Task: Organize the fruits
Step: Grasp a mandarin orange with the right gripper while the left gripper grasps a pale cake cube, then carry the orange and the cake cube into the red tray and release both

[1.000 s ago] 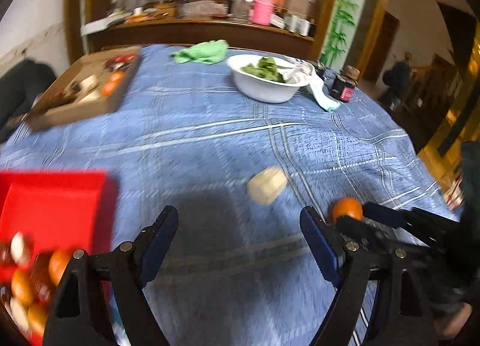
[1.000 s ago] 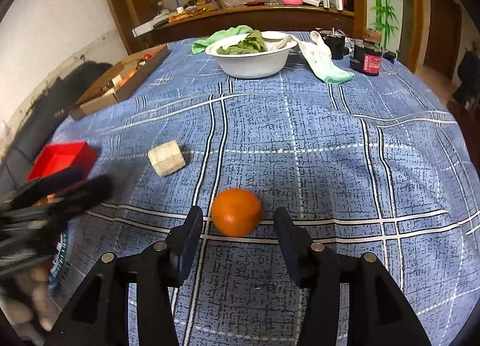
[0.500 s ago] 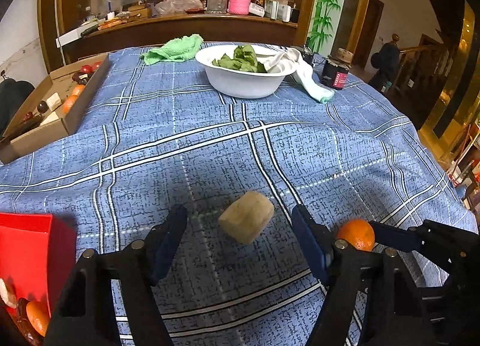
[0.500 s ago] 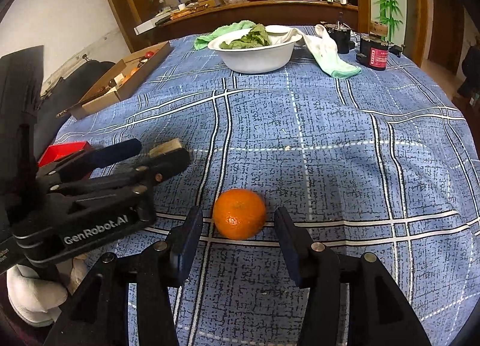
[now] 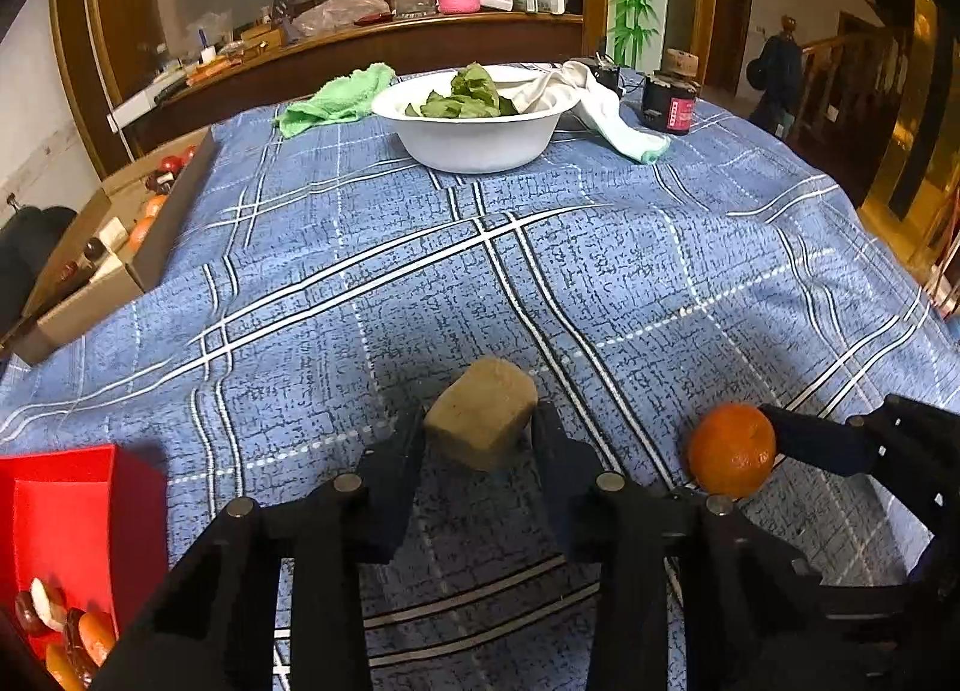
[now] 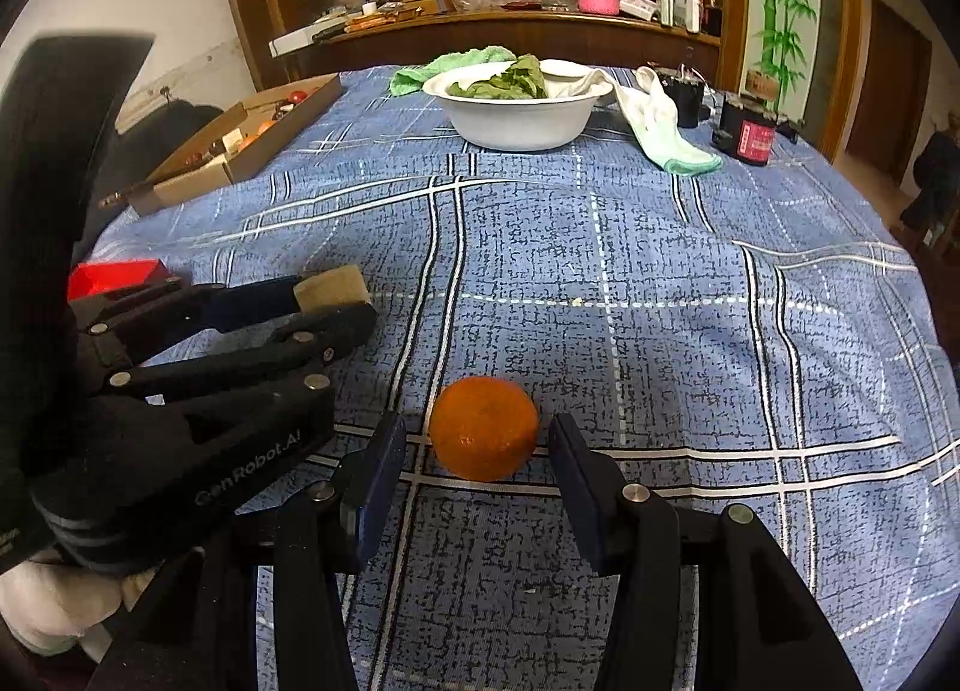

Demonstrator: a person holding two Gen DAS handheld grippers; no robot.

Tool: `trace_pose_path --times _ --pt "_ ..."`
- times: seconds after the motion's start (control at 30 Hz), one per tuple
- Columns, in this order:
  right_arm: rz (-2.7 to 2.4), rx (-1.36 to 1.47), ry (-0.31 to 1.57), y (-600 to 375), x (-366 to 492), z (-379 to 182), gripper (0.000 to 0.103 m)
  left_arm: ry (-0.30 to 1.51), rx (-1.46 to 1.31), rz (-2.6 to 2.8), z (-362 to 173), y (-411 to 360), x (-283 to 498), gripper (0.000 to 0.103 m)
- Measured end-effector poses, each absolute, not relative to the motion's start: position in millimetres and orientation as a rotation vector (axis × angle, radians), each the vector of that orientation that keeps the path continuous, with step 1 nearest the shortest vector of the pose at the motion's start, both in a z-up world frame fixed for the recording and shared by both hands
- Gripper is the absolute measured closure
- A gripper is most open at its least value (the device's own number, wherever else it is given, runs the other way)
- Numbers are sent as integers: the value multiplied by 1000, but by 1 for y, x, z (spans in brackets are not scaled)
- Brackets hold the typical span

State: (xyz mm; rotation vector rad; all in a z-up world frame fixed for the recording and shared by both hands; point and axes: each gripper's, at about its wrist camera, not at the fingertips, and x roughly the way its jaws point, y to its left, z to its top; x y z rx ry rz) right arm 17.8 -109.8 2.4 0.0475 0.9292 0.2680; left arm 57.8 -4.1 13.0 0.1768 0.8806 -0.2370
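Tan block [image 5: 482, 420], blunt-cornered, possibly fruit: left tongs [image 5: 478, 439] just closed, pinching it; right tongs [image 6: 478, 472] spread around orange [image 6: 483, 427].

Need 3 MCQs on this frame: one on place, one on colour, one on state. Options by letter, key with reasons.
1. What lies between the left gripper jaws?
A. the tan block
B. the green cloth
C. a jar

2. What colour is the bin at the left gripper's near left?
A. white
B. red
C. brown

3. How does the right gripper stand to the orange?
A. clamped on it
B. open around it
C. holding it in the air

Key: A, both pads meet the block's sides; B, its walls are bright red; B, gaps show on both sides and the orange sits on the tablecloth.
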Motion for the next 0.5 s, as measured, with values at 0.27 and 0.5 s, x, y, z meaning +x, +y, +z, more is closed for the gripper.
trace_pose_path --times 0.27,0.5 --pt "273 43 925 -111 17 3 66 883 108 -242 13 5 56 69" --pt "285 109 912 -118 16 7 66 862 75 -237 19 13 50 69"
